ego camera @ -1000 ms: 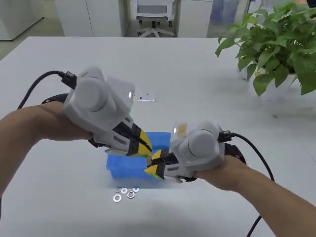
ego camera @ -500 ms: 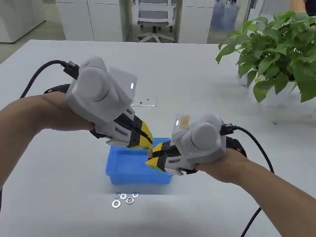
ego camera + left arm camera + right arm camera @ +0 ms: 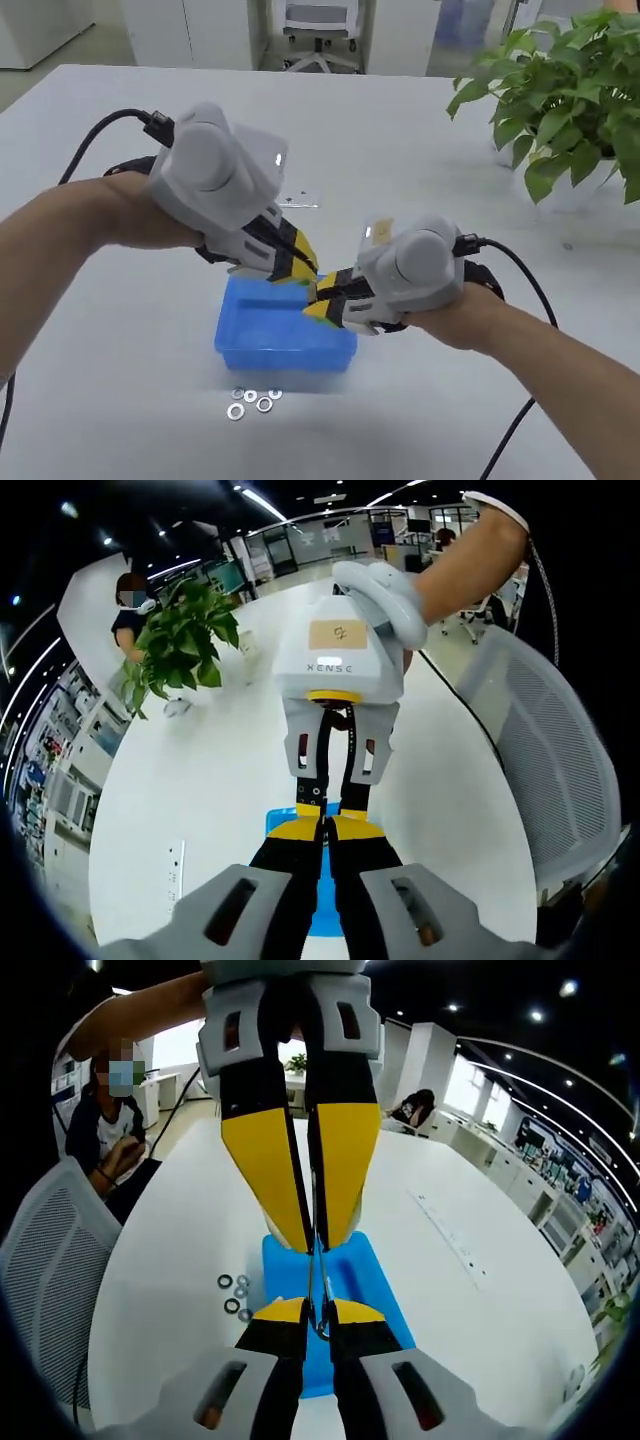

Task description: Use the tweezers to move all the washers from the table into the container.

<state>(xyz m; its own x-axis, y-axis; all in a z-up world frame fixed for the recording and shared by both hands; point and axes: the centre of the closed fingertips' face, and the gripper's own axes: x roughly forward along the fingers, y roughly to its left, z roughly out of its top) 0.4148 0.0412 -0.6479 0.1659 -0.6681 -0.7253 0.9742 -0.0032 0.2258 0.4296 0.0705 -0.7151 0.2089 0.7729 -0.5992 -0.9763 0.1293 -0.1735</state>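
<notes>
Overhead first, in the head view: the left gripper [image 3: 304,268] and the right gripper [image 3: 319,300] meet tip to tip above the blue container [image 3: 285,345], over its far right part. The washers [image 3: 252,401] lie loose on the table [image 3: 130,420] just outside the container's near wall, below and left of both tips, toward the person. Open tabletop spreads left of the left gripper and beyond both. A potted plant [image 3: 565,100] stands well off to the right of the right gripper. The table's far edge runs behind, with a chair [image 3: 318,20] past it. A tan sticker [image 3: 378,232] sits on the right gripper's housing, its print too small to read.

Next, the left gripper view: its 2 jaws are pressed nearly together, and the right gripper faces them, tips almost touching. That gripper's casing reads "XENSE" under a tan label [image 3: 338,634]. A corner of the container shows just left of the tips.

Last, the right gripper view: the tweezers [image 3: 316,1275] run as a thin metal strip from between the left gripper's yellow jaws down into the right gripper's own. Both pairs are clamped on them. The container lies directly beneath the tips. At least 4 washers rest left of the jaws, near the container's edge but apart from it, with bare table on either side.
</notes>
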